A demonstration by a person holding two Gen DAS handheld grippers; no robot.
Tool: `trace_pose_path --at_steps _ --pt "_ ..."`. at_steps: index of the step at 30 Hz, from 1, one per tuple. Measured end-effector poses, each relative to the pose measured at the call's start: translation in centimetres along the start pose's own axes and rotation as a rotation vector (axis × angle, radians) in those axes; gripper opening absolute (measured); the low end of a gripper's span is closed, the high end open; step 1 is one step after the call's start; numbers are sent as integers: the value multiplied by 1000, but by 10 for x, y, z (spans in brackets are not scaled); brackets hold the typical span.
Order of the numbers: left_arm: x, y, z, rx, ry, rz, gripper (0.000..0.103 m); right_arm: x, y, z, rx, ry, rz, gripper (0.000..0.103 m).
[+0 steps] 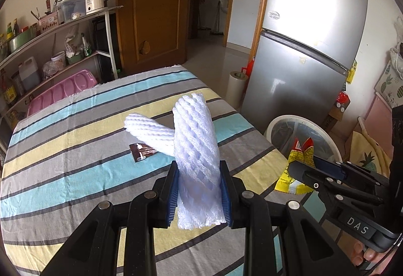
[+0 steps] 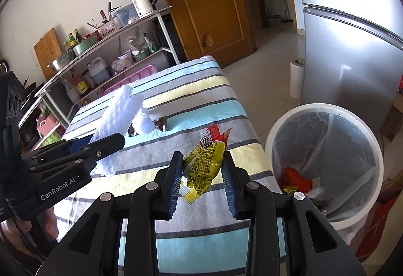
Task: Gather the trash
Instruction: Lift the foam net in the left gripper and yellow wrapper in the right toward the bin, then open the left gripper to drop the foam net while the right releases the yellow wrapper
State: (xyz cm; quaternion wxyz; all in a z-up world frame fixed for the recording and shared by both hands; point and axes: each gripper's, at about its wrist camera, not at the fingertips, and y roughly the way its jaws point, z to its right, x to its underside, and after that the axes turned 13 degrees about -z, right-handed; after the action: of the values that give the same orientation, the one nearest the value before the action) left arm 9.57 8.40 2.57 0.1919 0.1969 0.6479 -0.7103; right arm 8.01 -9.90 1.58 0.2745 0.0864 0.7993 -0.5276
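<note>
My left gripper (image 1: 200, 190) is shut on a white foam fruit net (image 1: 195, 140) and holds it above the striped tablecloth (image 1: 75, 150); the net also shows in the right wrist view (image 2: 118, 112). My right gripper (image 2: 202, 180) is shut on a yellow and red snack wrapper (image 2: 205, 165), which shows in the left wrist view too (image 1: 299, 155). A small brown wrapper (image 1: 142, 151) lies on the cloth behind the net, also seen from the right (image 2: 161, 122). A white trash bin (image 2: 325, 162) with a clear liner and some trash stands on the floor right of the table.
A silver fridge (image 1: 309, 31) stands behind the bin, with a paper roll (image 1: 236, 87) beside it. A shelf rack (image 1: 58, 49) with a kettle, bottles and a pink tray is at the left. A wooden door (image 1: 153, 6) is at the back.
</note>
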Motion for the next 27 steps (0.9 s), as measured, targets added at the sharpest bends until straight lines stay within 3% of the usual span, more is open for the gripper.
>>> trace_pose_path --at_steps 17,27 --pt "-25 32 106 113 186 -31 30 2 -47 92 131 162 70 32" --pt "-36 69 153 145 243 -90 30 1 -44 142 194 255 47 32"
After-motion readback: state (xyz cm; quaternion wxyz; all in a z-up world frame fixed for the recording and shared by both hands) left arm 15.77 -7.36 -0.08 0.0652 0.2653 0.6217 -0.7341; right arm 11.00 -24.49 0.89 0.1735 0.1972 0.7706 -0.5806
